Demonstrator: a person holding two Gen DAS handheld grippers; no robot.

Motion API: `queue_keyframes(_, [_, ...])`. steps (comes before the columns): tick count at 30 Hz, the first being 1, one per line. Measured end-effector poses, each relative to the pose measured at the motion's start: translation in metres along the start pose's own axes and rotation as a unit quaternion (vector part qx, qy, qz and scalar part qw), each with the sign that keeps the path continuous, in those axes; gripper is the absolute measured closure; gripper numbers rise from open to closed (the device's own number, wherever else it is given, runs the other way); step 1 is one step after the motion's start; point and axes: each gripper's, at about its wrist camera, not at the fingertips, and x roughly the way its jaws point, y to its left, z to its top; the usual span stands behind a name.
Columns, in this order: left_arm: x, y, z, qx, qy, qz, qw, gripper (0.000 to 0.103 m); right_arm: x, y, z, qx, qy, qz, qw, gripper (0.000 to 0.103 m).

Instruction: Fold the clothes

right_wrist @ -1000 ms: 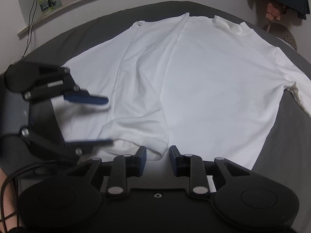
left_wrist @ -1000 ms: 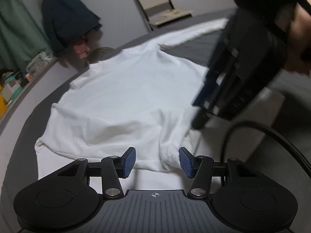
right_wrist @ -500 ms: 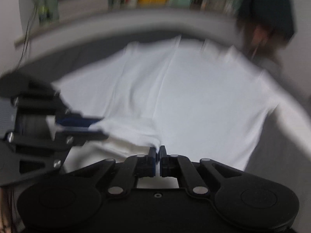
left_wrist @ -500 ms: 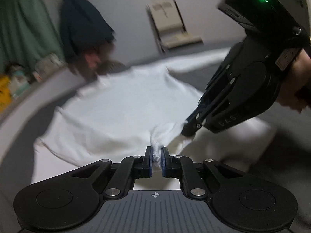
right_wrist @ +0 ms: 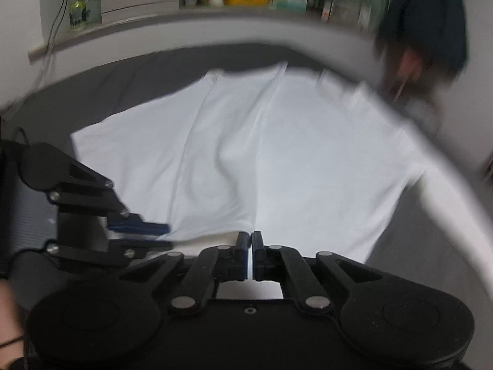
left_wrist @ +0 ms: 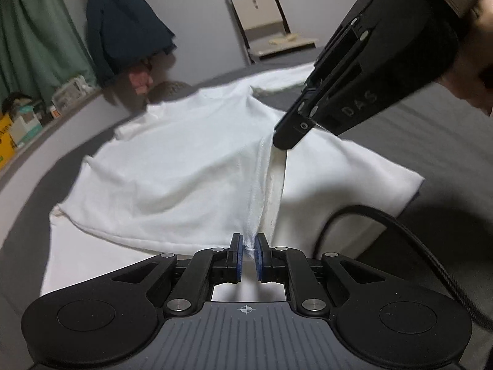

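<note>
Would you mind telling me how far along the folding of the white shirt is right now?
Done: the white shirt lies spread on the grey bed, one side strip apparently folded over. In hand: the left gripper and right gripper are each shut on its lifted hem edge. Left: carrying that edge across and all remaining folds; the far sleeve lies extended.

white shirt (left_wrist: 172, 166), grey bedsheet (left_wrist: 446, 141), green curtain (left_wrist: 34, 40)

We hold our left gripper (left_wrist: 249, 250) low and near, its fingers (left_wrist: 236, 254) pinched on white cloth. Our right gripper (right_wrist: 250, 251) is pinched likewise, angled down from the far right, our hand (left_wrist: 474, 74) behind it.
</note>
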Motion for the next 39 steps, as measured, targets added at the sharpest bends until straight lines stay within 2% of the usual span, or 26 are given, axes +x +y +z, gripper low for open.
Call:
queue_keyframes(3, [0.001, 0.000, -0.001, -0.004, 0.004, -0.005, 1.0000, 0.092, 0.014, -0.026, -0.011, 0.050, 0.054, 0.056, 0.996, 0.095])
queue_keyframes(4, [0.001, 0.001, -0.002, -0.005, 0.005, -0.006, 1.0000, 0.092, 0.013, -0.034, -0.014, 0.069, 0.051, 0.068, 0.994, 0.094])
queue_keyframes(5, [0.001, 0.001, -0.002, -0.007, 0.006, -0.007, 0.9999, 0.092, 0.010, -0.041, -0.015, 0.094, 0.040, 0.080, 0.992, 0.089])
queue_keyframes(8, [0.002, 0.002, -0.003, -0.011, 0.009, -0.011, 0.9998, 0.092, 0.010, -0.063, -0.015, 0.170, 0.000, 0.117, 0.978, 0.068])
queue_keyframes(9, [0.002, 0.002, -0.004, -0.012, 0.010, -0.013, 0.9998, 0.092, 0.014, -0.069, -0.015, 0.193, -0.010, 0.128, 0.973, 0.067])
queue_keyframes(11, [0.003, 0.002, -0.004, -0.015, 0.011, -0.015, 0.9997, 0.092, 0.027, -0.081, -0.014, 0.230, -0.018, 0.141, 0.963, 0.067])
queue_keyframes(14, [0.004, 0.003, -0.006, -0.019, 0.014, -0.019, 0.9995, 0.092, 0.049, -0.089, -0.012, 0.257, -0.009, 0.148, 0.955, 0.068])
queue_keyframes(16, [0.004, 0.005, -0.006, -0.025, 0.013, -0.021, 0.9994, 0.092, 0.059, -0.087, -0.015, 0.263, -0.007, 0.161, 0.951, 0.073])
queue_keyframes(18, [0.005, 0.007, -0.006, -0.031, 0.012, -0.022, 0.9992, 0.092, 0.069, -0.086, -0.016, 0.269, -0.004, 0.172, 0.948, 0.095])
queue_keyframes(19, [0.004, 0.007, -0.006, -0.034, 0.012, -0.023, 0.9991, 0.092, 0.072, -0.086, -0.016, 0.269, -0.006, 0.168, 0.948, 0.100])
queue_keyframes(21, [0.000, 0.007, -0.006, -0.034, -0.001, -0.016, 0.9993, 0.092, 0.067, -0.083, -0.013, 0.263, -0.030, 0.147, 0.953, 0.101])
queue_keyframes(24, [-0.006, 0.006, -0.003, -0.024, -0.021, -0.008, 0.9995, 0.092, 0.031, -0.080, -0.006, 0.262, -0.098, 0.152, 0.948, 0.101])
queue_keyframes(27, [0.002, 0.005, -0.006, -0.029, -0.006, -0.024, 0.9993, 0.092, 0.025, -0.086, -0.012, 0.270, -0.082, 0.127, 0.951, 0.101])
queue_keyframes(29, [0.008, 0.004, -0.008, -0.033, 0.005, -0.035, 0.9988, 0.092, 0.043, -0.087, -0.022, 0.271, -0.023, 0.095, 0.958, 0.101])
queue_keyframes(31, [0.008, 0.004, -0.008, -0.037, 0.003, -0.041, 0.9985, 0.092, 0.051, -0.086, -0.027, 0.274, 0.002, 0.099, 0.957, 0.100])
queue_keyframes(32, [0.006, 0.006, -0.007, -0.042, -0.001, -0.045, 0.9981, 0.092, 0.050, -0.086, -0.025, 0.277, 0.001, 0.096, 0.956, 0.097])
queue_keyframes(34, [0.002, 0.009, -0.005, -0.053, -0.009, -0.052, 0.9972, 0.091, 0.044, -0.088, -0.022, 0.278, -0.013, 0.085, 0.957, 0.077])
queue_keyframes(35, [-0.001, 0.016, -0.004, -0.073, -0.019, -0.061, 0.9953, 0.091, 0.041, -0.091, -0.021, 0.280, -0.021, 0.083, 0.956, 0.063])
queue_keyframes(38, [-0.005, 0.048, -0.008, -0.171, -0.050, -0.084, 0.9804, 0.090, 0.041, -0.103, -0.028, 0.309, -0.022, 0.098, 0.946, 0.062])
queue_keyframes(39, [-0.004, 0.060, -0.011, -0.210, -0.057, -0.088, 0.9721, 0.072, 0.041, -0.106, -0.029, 0.316, -0.021, 0.101, 0.943, 0.062])
